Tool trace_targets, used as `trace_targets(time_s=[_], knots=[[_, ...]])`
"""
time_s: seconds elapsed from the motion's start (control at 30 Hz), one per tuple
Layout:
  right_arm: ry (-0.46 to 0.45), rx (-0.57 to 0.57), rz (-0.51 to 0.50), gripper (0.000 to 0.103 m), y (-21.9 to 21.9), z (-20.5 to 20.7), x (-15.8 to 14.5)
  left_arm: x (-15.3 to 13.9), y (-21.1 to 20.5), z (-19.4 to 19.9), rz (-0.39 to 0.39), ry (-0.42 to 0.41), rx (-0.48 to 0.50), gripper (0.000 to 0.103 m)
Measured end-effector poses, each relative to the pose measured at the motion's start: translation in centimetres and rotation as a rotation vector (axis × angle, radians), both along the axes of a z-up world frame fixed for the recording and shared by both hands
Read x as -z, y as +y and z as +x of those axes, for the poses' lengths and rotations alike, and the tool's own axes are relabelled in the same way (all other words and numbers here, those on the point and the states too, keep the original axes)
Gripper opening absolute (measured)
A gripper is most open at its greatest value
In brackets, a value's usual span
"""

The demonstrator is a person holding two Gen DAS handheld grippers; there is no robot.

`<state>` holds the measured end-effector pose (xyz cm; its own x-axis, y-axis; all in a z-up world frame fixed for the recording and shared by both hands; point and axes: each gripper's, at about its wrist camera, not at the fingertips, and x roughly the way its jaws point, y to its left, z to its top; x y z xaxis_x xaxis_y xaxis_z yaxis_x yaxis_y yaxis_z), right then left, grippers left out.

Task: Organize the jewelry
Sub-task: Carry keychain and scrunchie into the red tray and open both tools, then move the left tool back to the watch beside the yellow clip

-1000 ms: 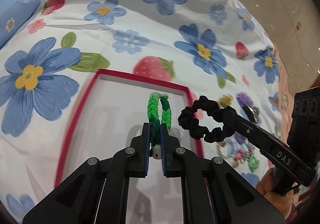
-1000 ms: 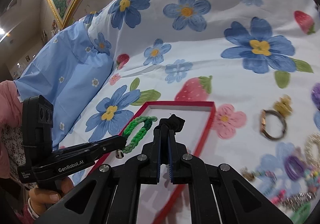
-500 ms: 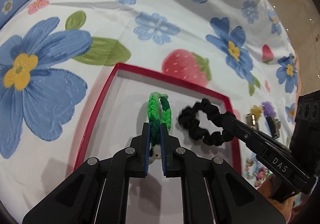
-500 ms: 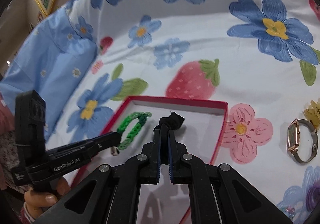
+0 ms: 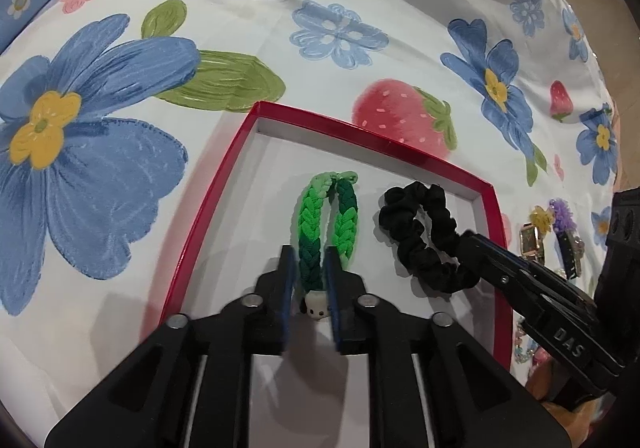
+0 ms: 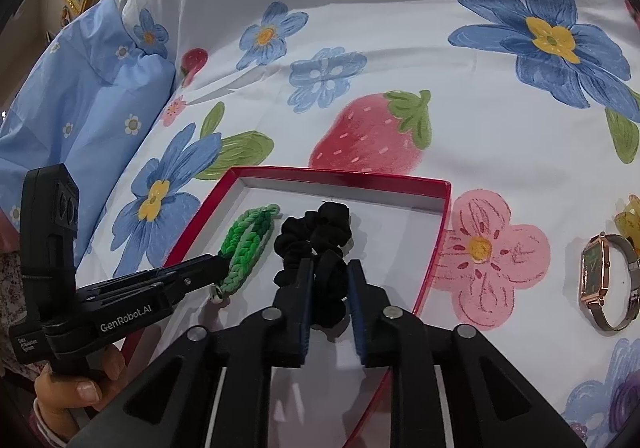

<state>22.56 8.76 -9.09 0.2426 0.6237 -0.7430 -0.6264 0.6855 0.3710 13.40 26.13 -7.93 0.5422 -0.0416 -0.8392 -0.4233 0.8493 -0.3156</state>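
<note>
Left claw (image 5: pixel 311 268) and right claw (image 6: pixel 329 280) both parted slightly, side by side.

The left gripper (image 5: pixel 311 268) has its jaws parted around the dark end of a green braided bracelet (image 5: pixel 328 219), whose small white bead (image 5: pixel 316 308) sits between them. The bracelet lies on the white floor of a red-rimmed box (image 5: pixel 224 183). Just beside it, inside the same box, lies a black scrunchie (image 5: pixel 424 232), with the right gripper (image 5: pixel 476 248) at its near end. The box rests on a floral bedsheet (image 5: pixel 120 127). A watch (image 5: pixel 530 240) lies beyond the box's right rim.
</note>
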Motion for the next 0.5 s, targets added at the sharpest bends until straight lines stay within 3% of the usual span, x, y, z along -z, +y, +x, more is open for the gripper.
trace_targets(time_s=[0.07, 0.33, 0.5], knots=[[-0.001, 0.004, 0.011, 0.036, -0.2, 0.0, -0.2, -0.3, -0.1, -0.2, 0.010, -0.005, -0.006, 0.028], [-0.039, 0.016, 0.066, 0.036, -2.1, -0.8, -2.7, -1.9, -0.4, -1.5, 0.012, -0.045, -0.032, 0.044], [-0.061, 0.045, 0.097, 0.039, -4.5, -1.4, -4.0, -3.1, -1.6, -2.0, 0.013, -0.069, -0.019, 0.047]])
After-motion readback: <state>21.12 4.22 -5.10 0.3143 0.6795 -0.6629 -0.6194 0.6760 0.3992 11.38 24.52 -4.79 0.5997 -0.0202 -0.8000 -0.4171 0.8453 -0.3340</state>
